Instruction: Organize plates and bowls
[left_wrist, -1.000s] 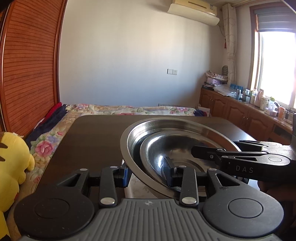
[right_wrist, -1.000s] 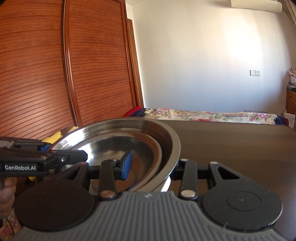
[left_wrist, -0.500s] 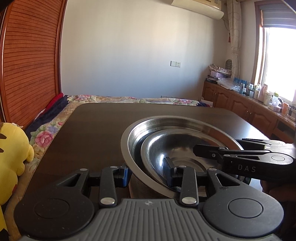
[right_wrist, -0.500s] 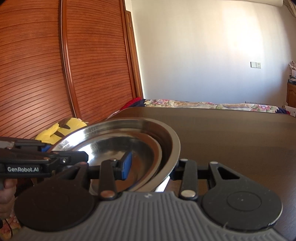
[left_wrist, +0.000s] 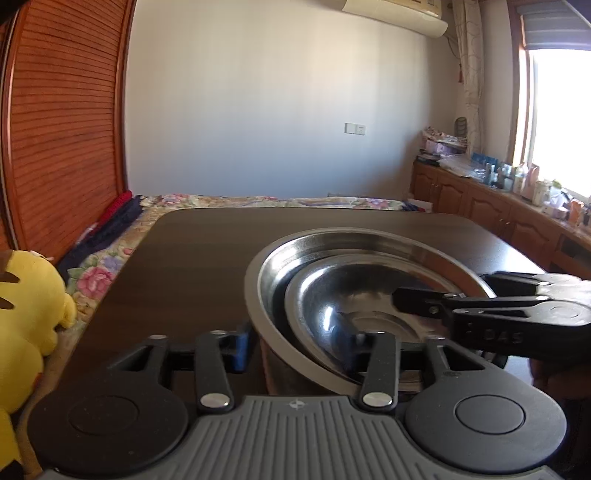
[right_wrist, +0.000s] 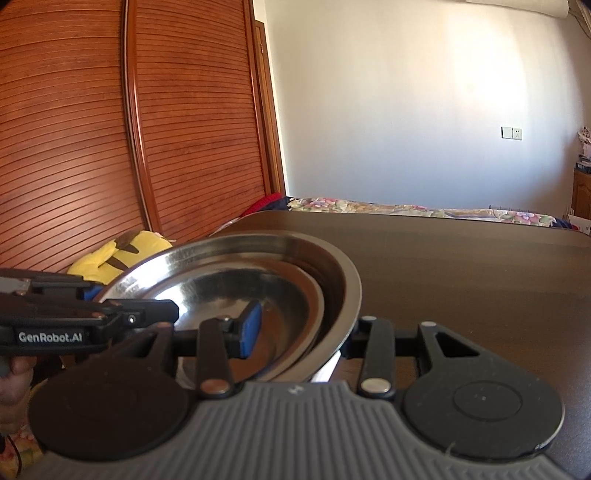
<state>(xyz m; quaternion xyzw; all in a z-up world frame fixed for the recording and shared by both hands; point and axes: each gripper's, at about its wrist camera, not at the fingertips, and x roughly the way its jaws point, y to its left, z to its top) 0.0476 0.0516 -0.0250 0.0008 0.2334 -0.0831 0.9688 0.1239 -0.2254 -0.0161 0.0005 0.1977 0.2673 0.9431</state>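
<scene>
Nested steel bowls (left_wrist: 332, 295) on dark table (left_wrist: 192, 266). Left gripper (left_wrist: 295, 349) fingers just opening, straddling near rim; right gripper (right_wrist: 303, 332) pads spread around right rim, grip unclear.

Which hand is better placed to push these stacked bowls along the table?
Probably right: right gripper brackets the stacked bowls' rim closely; left gripper's jaws have just been opening, rim between, pad clear.

A: Anything hidden?
B: Bottom of the large steel bowl (left_wrist: 369, 240) sits behind the left gripper (left_wrist: 295, 350) body; can't tell what it rests on.
A: Countertop clutter (left_wrist: 517, 181)?
B: Too small to identify. Yellow plush toy (left_wrist: 26, 317) cut by left edge.
A: Hand (right_wrist: 14, 380)?
B: Mostly out of frame.
</scene>
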